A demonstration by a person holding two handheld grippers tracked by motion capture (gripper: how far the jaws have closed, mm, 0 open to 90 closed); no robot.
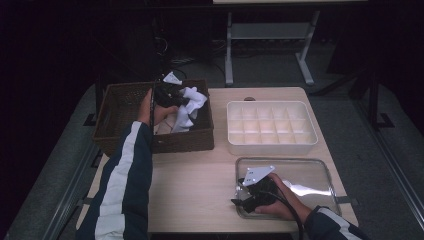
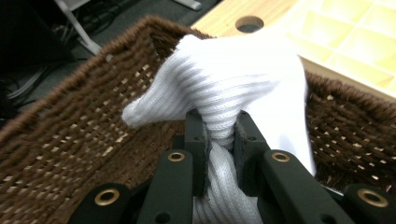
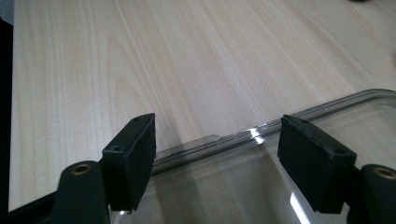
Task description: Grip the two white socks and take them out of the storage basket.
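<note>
a soft white ribbed knit sock (image 2: 224, 88) is pinched between the nearly closed jaws of the left gripper (image 2: 219, 135), bunched at a fold above the brown woven wicker basket (image 2: 70, 140). it is judged light, limp and compressible, best gripped at a gathered fold. the right gripper (image 3: 215, 158) is held wide open and empty over the clear flat plastic lid (image 3: 327, 107) on the pale wooden table (image 3: 140, 56).

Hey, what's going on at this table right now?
A person is working with a gripper in each hand. The left gripper is shut on a white sock, holding it over the brown basket. The right gripper sits open above the edge of a clear lid lying flat on the table. A white divided box stands beside the basket with nothing in it.
</note>
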